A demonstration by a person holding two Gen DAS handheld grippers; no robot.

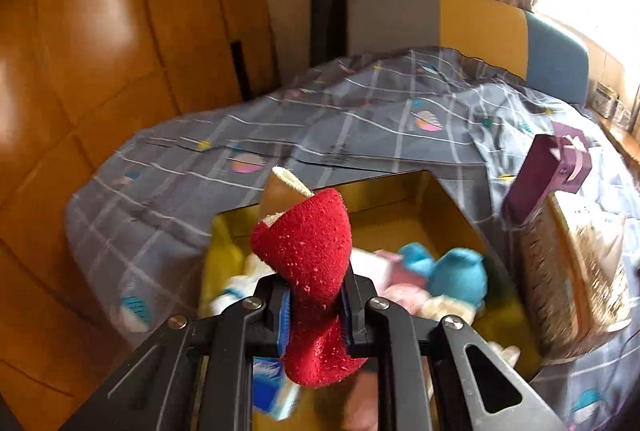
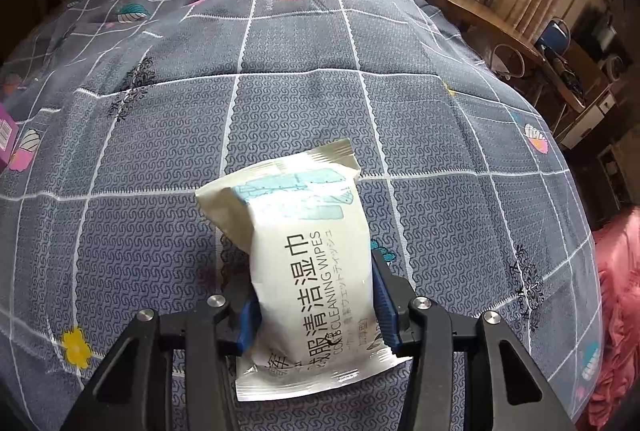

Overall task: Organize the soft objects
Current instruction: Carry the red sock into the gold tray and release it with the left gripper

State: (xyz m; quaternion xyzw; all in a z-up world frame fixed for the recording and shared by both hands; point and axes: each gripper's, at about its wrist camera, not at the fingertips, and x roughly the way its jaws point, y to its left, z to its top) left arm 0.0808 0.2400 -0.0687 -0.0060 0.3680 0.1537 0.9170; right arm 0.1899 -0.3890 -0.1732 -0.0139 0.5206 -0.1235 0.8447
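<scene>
Red fuzzy sock [image 1: 308, 263] is being pinched by the left tool [image 1: 314, 305], hanging just above a yellow cardboard box [image 1: 448, 207] of soft toys. White plastic pack of cleaning wipes [image 2: 308, 263] is sitting between the right tool's [image 2: 316, 307] pressing pads, over the grey checked bedspread [image 2: 160, 151].

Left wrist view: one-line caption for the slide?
Left gripper shut on a red sock above a yellow box of soft items on the grey quilt.
</scene>
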